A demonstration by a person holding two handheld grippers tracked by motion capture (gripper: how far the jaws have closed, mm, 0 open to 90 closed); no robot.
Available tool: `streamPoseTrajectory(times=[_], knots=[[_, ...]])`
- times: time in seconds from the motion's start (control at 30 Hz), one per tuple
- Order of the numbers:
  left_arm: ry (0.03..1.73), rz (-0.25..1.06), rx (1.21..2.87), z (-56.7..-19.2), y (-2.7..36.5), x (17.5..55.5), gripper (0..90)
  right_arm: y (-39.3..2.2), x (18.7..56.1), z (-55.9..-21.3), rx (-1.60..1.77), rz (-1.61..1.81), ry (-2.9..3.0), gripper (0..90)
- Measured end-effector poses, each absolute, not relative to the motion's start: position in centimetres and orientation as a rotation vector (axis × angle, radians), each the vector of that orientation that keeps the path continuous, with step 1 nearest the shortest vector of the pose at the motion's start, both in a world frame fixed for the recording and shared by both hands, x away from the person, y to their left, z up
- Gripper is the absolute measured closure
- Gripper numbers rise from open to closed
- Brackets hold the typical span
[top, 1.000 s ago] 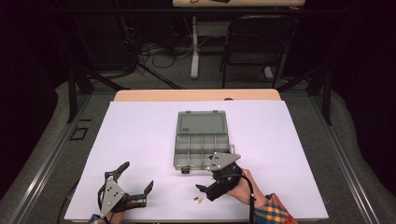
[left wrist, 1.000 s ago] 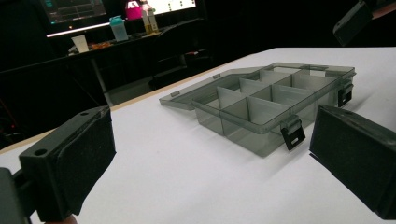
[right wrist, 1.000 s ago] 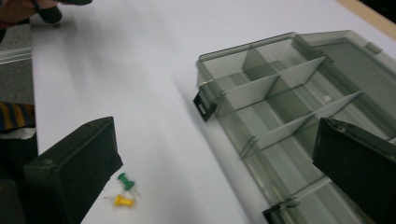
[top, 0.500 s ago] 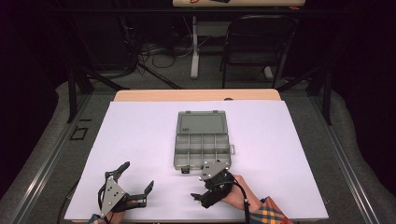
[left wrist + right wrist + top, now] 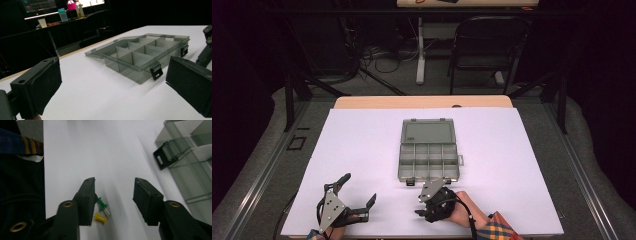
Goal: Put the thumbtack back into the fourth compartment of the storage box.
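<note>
Right gripper (image 5: 113, 195) fingers (image 5: 86, 197) half-shut, closing round green pin (image 5: 102, 204) and yellow pin (image 5: 99, 218), not pinching yet. Left gripper (image 5: 357, 192) wide open, idle. Risk: both pins off-centre, may skid or double-grab.

A table (image 5: 362, 150) with a white top carries the things; a strip of bare wood runs along its far edge. Near the middle lies an open grey compartment box (image 5: 428, 162), its lid (image 5: 428, 132) folded flat on the table on the box's far side. The tray is split into 8 compartments, and 2 black latches (image 5: 156, 71) hang from its near wall. Just in front of the box, toward the near edge, 2 pushpins lie on the white top close together: a green pushpin (image 5: 102, 205) and a yellow pushpin (image 5: 100, 218).
</note>
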State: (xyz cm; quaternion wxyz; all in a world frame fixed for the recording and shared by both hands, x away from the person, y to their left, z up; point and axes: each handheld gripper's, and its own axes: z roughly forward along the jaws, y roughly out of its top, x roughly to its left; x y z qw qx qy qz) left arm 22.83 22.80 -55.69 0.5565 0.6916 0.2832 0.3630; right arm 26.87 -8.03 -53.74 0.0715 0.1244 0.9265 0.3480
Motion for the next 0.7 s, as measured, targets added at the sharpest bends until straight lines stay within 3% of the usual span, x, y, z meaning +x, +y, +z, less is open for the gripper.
streamPoseTrajectory(times=[0.03, 0.2, 0.43, 0.47, 0.63, 0.7], knots=[[0.668, 0.858, 1.633, -55.68, 22.79, 22.82, 0.4, -7.86, 26.74, -53.92, 0.353, 1.037, 2.800, 59.1], [0.670, 0.858, 1.632, -55.70, 22.81, 22.83, 0.4, -7.78, 26.76, -54.15, 0.302, 1.017, 2.841, 70.1], [0.669, 0.859, 1.632, -55.66, 22.79, 22.77, 0.4, -7.44, 26.47, -54.55, 0.275, 0.982, 2.866, 78.3], [0.669, 0.859, 1.632, -55.65, 22.78, 22.77, 0.4, -7.45, 26.53, -54.73, 0.274, 0.964, 2.868, 82.6], [0.671, 0.857, 1.631, -55.68, 22.81, 22.80, 0.4, -7.54, 26.74, -54.82, 0.296, 0.976, 2.870, 84.3], [0.670, 0.858, 1.630, -55.66, 22.80, 22.76, 0.4, -7.70, 26.75, -54.45, 0.319, 1.015, 2.839, 90.0]])
